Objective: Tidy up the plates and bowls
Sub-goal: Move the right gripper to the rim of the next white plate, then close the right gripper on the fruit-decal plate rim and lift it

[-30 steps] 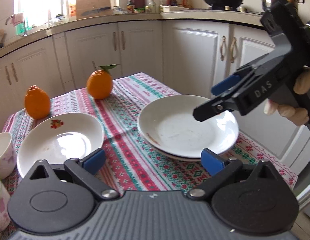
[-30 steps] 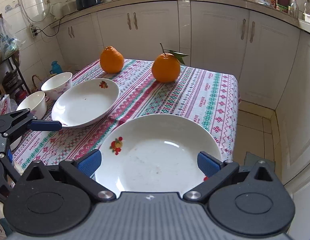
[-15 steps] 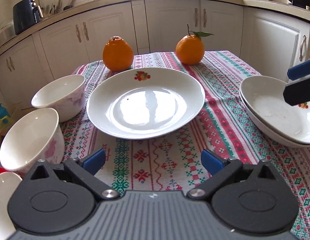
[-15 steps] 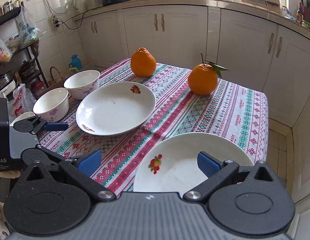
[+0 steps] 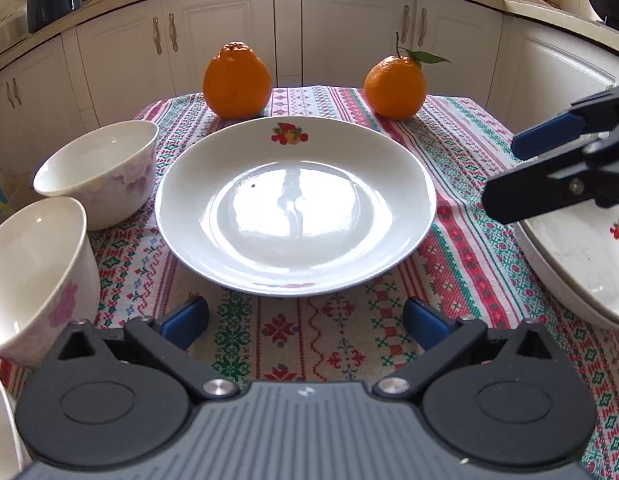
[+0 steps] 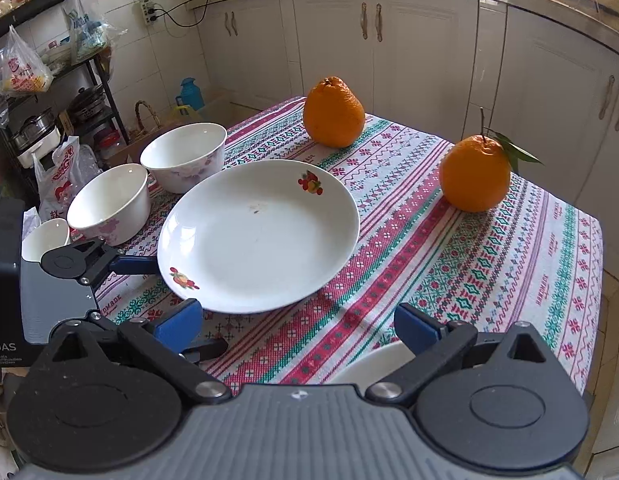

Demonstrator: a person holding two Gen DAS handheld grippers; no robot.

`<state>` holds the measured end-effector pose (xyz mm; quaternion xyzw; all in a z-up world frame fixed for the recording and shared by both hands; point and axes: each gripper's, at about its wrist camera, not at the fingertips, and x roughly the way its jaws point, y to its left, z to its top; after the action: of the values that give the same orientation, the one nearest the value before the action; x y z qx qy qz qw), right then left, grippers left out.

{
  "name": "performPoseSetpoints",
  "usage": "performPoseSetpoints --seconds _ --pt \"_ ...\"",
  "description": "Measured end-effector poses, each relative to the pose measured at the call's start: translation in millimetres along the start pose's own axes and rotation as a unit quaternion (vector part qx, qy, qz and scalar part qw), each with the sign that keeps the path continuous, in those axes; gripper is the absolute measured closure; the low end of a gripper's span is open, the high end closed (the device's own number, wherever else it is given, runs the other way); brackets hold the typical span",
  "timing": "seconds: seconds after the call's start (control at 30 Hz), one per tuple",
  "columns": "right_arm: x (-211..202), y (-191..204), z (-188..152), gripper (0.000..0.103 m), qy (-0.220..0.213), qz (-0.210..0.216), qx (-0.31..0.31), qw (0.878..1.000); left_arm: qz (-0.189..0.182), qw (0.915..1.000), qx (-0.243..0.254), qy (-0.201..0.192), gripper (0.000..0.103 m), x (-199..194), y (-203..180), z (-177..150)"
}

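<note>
A white plate point(image 5: 295, 204) with a fruit print lies mid-table, directly ahead of my open left gripper point(image 5: 305, 320), whose fingers stop just short of its near rim. In the right wrist view the same plate point(image 6: 257, 236) has a left finger point(image 6: 133, 265) beside its edge. My right gripper point(image 6: 297, 324) is open and empty; it also shows at the right as the right gripper point(image 5: 503, 176), hovering above a stack of plates point(image 5: 581, 256). Two floral bowls point(image 5: 101, 168) point(image 5: 33, 272) stand to the left.
Two oranges point(image 5: 237, 80) point(image 5: 395, 86) sit at the far end of the patterned tablecloth point(image 5: 461, 184). A third, smaller bowl point(image 6: 45, 236) is at the table's left edge. White cabinets surround the table, and a cluttered shelf point(image 6: 49, 92) stands to the left.
My left gripper has swung from the stacked plates to face the single plate and closed in on it. The right gripper has pulled back off the stack, both staying open.
</note>
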<state>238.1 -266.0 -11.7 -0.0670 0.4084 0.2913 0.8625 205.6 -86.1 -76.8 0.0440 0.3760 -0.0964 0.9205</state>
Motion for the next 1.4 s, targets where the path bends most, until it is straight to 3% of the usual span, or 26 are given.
performPoseSetpoints --seconds 0.83,1.4 --pt "130 -26 101 0.001 0.059 0.083 -0.079 0.992 0.001 0.9999 0.002 -0.015 0.001 5 4 5" --pt "163 -28 115 0.037 0.090 0.125 -0.093 0.984 0.006 0.9996 0.003 -0.026 0.008 3 9 5"
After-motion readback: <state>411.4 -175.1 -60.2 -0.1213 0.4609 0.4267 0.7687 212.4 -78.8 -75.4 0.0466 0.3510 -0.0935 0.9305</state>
